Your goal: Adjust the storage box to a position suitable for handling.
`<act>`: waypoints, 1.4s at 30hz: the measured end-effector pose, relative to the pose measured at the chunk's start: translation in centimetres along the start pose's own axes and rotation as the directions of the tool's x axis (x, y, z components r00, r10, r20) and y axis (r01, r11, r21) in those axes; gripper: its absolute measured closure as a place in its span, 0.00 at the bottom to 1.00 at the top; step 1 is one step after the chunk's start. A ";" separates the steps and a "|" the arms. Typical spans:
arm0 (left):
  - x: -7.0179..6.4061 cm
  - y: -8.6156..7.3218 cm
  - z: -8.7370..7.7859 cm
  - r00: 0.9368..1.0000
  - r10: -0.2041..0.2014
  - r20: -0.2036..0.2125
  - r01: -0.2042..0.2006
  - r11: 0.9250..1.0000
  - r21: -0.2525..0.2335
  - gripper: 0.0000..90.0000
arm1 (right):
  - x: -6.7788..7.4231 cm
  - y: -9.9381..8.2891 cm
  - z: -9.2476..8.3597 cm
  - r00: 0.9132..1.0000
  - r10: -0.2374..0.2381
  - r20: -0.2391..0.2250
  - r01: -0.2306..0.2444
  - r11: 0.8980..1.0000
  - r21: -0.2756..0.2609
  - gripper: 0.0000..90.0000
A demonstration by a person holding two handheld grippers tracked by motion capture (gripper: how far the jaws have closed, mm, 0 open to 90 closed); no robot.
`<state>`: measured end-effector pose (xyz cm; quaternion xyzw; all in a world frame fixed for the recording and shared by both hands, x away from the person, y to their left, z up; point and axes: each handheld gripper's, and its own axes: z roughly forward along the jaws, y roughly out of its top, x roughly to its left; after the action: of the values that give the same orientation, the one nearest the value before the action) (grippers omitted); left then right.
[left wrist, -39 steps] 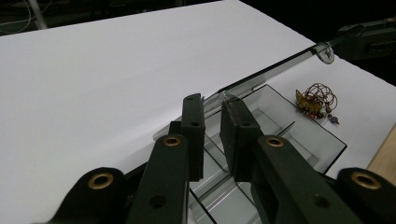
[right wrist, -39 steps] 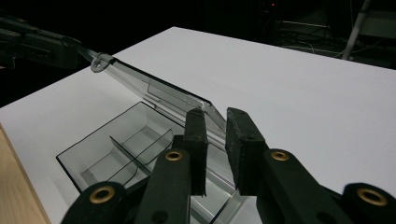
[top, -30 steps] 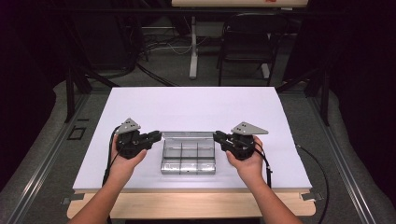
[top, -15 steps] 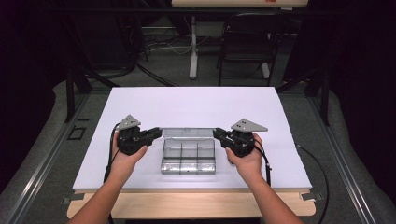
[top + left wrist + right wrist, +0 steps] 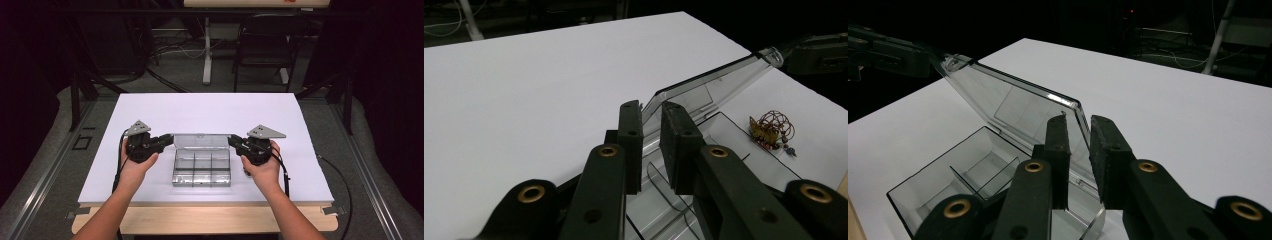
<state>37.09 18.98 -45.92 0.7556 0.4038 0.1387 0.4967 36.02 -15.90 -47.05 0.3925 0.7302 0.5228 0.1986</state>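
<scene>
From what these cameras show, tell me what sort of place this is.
Probably a lab or studio set up for recording: a white table ringed by dark curtains, a black chair and loose floor cables behind it, and a clear compartment box as the lone prop.

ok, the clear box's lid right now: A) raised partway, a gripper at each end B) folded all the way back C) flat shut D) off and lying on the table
A: the lid stands tilted above the box, with the left gripper pinching one end edge and the right gripper pinching the other.
</scene>
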 end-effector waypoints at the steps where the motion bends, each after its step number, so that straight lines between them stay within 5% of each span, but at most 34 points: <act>1: 0.0 0.0 0.0 1.000 -0.001 0.001 0.001 1.000 0.004 0.89 | 0.0 0.0 0.0 1.000 0.003 0.002 -0.003 1.000 -0.004 0.88; 42: 1.1 1.0 1.2 0.999 -0.032 -0.007 0.032 0.999 -0.007 0.89 | -1.6 -1.0 2.3 0.999 0.036 0.016 -0.036 0.998 0.045 0.83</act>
<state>38.96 18.85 -45.80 0.7468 0.4172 0.1350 0.5001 38.25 -15.95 -48.96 0.4141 0.7332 0.5064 0.1857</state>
